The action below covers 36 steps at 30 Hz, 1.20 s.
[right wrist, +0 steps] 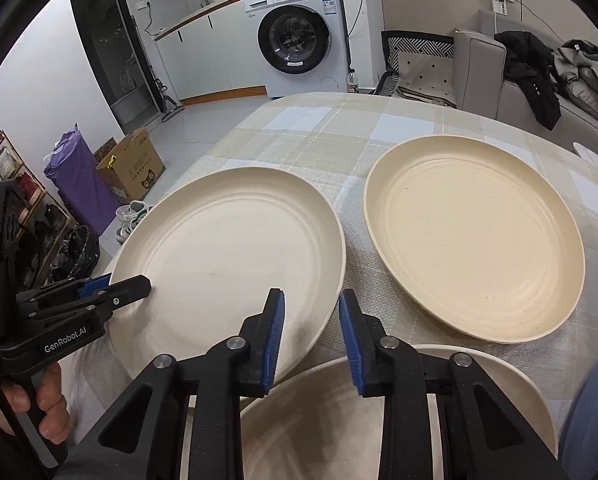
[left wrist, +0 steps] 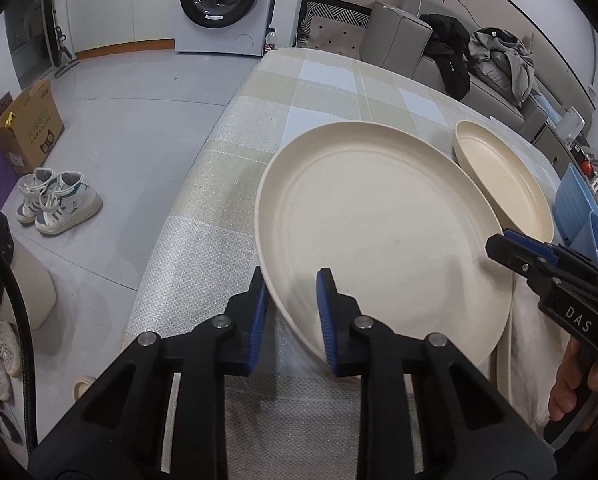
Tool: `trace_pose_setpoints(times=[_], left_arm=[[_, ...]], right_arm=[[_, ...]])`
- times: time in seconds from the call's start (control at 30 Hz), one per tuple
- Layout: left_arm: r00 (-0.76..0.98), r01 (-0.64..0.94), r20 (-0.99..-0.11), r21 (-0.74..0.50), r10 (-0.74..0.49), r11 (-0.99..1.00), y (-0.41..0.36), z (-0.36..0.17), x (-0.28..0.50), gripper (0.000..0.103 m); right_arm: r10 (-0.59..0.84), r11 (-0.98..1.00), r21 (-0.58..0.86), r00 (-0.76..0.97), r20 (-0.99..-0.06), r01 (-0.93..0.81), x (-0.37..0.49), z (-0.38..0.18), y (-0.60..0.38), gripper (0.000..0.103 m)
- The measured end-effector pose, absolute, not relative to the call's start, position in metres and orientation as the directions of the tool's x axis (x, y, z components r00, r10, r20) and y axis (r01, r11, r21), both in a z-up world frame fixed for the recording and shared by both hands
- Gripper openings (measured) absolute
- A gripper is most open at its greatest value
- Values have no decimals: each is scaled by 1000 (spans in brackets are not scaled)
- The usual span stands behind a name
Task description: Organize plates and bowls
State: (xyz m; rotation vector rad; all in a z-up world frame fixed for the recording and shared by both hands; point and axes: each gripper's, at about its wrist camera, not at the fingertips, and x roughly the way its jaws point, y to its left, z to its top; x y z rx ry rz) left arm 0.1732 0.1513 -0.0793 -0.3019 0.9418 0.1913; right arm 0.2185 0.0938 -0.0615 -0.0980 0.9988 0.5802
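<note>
The left hand-held gripper [left wrist: 291, 300] has its jaws parted to a middling width, straddling the near-left rim of the large cream plate [left wrist: 379, 232]: one blue pad sits outside the rim, the other over the plate's inside face. Whether either pad touches the rim I cannot tell. The right hand-held gripper [right wrist: 311, 328] also stands part-open and holds nothing; its fingers bracket the same plate's right edge [right wrist: 235, 256], and from the left wrist view its tip lies at the plate's far side.

The plate seems to lie partly on a folded white cloth [left wrist: 527, 344], so it is probably tilted, and the plaid-covered surface [left wrist: 331, 92] ends close on its left. The main risk, as I judge it, is a shallow pinch: closing on a thin, smooth, sloped rim could let the plate slip or swing down and slide off toward the floor [left wrist: 139, 120]. Two grippers closing on opposite edges at unequal moments could also twist it.

A deeper cream plate [right wrist: 475, 236] sits just beside it, and another cream dish [right wrist: 339, 420] lies right under the right gripper; a careless lift could knock either
</note>
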Motion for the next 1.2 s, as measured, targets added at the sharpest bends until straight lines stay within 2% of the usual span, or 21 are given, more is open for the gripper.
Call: trace_pose_setpoints(times=[0.5,1.2], left_arm=[[615,-266,-787,-147,50,953,149,-59,159,21],[682,-179,-731,-139,21,974,110,-4,119,21]], right_arm=[[424,850,176,446,-788,-497,208,-51,89,27],[427,869,169,532,-731,-465,172,1,51,27]])
